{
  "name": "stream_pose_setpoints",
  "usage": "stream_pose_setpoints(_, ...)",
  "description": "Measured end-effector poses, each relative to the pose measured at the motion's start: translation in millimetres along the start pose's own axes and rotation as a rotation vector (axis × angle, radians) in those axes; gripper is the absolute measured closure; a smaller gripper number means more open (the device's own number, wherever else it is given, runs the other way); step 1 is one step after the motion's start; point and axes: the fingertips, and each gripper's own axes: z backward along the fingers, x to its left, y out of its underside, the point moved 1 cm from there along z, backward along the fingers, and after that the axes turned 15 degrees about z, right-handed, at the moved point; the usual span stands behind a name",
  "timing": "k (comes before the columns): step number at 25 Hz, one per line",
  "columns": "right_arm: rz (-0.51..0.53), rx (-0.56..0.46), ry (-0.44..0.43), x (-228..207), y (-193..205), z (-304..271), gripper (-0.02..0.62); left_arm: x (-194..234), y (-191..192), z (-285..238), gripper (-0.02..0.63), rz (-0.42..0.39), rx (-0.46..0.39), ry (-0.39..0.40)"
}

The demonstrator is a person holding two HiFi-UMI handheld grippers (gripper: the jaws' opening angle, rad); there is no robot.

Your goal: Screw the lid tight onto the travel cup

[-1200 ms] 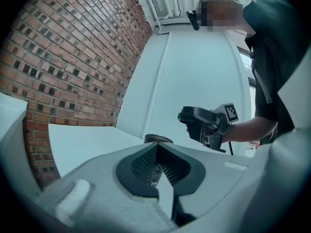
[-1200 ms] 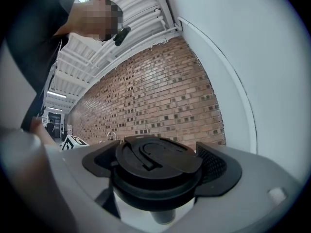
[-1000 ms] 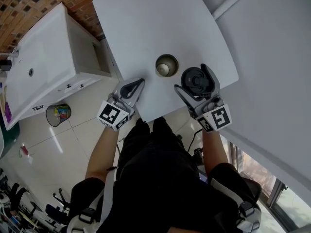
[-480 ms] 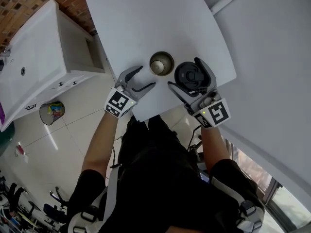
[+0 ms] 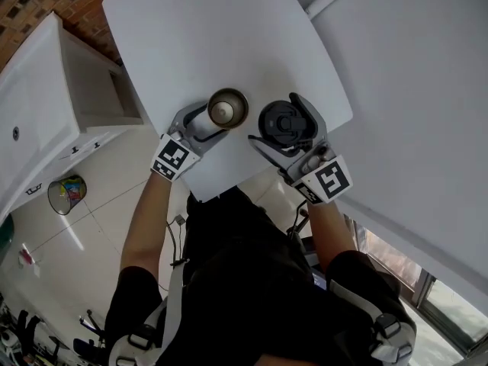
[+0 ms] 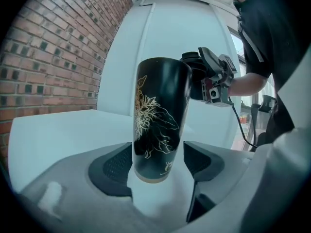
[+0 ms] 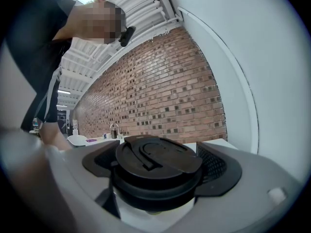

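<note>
Left gripper [image 5: 203, 123] first: half a second ago its jaws are spread wide and short of the cup. Now they've closed in, and the left gripper view shows both pads pressed against the lower wall of the tall black travel cup with the gold flower pattern [image 6: 158, 120]. So I'd call that clamped on it. The cup stands upright, mouth open, on the white table [image 5: 213, 36], pretty close to the near edge.

Right gripper [image 5: 282, 126] is the same story as before. Its jaws hug the round black plastic lid [image 7: 158, 157] from both sides with the flip tab facing up. It has come a little nearer since the earlier frame, so the lid now sits just to the right of the cup's rim, not on it. I can't tell from here whether the lid rests on the table or hangs slightly above it.

Further out, there's a white cabinet [image 5: 46, 120] off the left side of the table and a red brick wall [image 6: 48, 57] behind that.
</note>
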Motion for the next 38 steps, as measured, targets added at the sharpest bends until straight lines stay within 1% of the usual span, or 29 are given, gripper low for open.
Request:
stream_pose_setpoints(3, 0.022, 0.000, -0.019, 2.3, 1.9, -3.5, 0.110, 1.3, 2.6, -6.5, 0.264, -0.016, 0.024, 0.013)
stream_pose_setpoints(5, 0.038, -0.003, -0.037, 4.1, 3.0, -7.8, 0.110, -0.1, 0.9, -10.7, 0.265, -0.010, 0.008, 0.011)
stream_pose_setpoints(8, 0.016, -0.018, -0.059, 7.8, -0.2, -21.5, 0.110, -1.4, -3.1, -14.2, 0.267, 0.012, -0.018, 0.019)
stream_pose_setpoints(10, -0.001, -0.034, -0.070, 11.4, -4.1, -30.8, 0.110, -1.5, -4.2, -15.0, 0.268, 0.011, -0.017, 0.021)
stream_pose_setpoints(13, 0.006, -0.050, -0.088, 16.0, -7.1, -39.9, 0.110, -1.6, -3.5, -15.0, 0.268, 0.011, -0.017, 0.016)
stream_pose_setpoints(15, 0.030, -0.083, -0.096, 16.3, -9.2, -43.8, 0.110, -0.7, -2.8, -15.4, 0.272, 0.013, -0.017, 0.014)
stream_pose_setpoints(17, 0.060, -0.155, -0.100, 14.5, -16.1, -46.9, 0.110, -0.2, -2.7, -16.1, 0.273, 0.012, -0.018, 0.009)
stream_pose_setpoints(18, 0.066, -0.163, -0.105, 14.3, -17.3, -48.9, 0.110, -0.4, -2.8, -16.6, 0.275, 0.011, -0.018, 0.006)
stream_pose_setpoints(20, 0.069, -0.133, -0.125, 16.9, -13.9, -53.6, 0.110, -1.4, -2.8, -17.8, 0.275, 0.008, -0.017, 0.003)
stream_pose_setpoints(24, 0.091, -0.124, -0.159, 28.8, -14.4, -69.1, 0.110, -2.2, -4.3, -16.2, 0.275, 0.010, -0.017, 0.006)
stream_pose_setpoints(28, 0.097, -0.087, -0.192, 40.4, -8.8, -82.0, 0.110, -1.3, -4.5, -13.7, 0.276, 0.013, -0.019, 0.007)
stream_pose_setpoints(38, 0.096, -0.072, -0.207, 48.8, 9.9, -90.8, 0.110, -2.3, -5.0, -12.8, 0.276, 0.015, -0.019, 0.010)
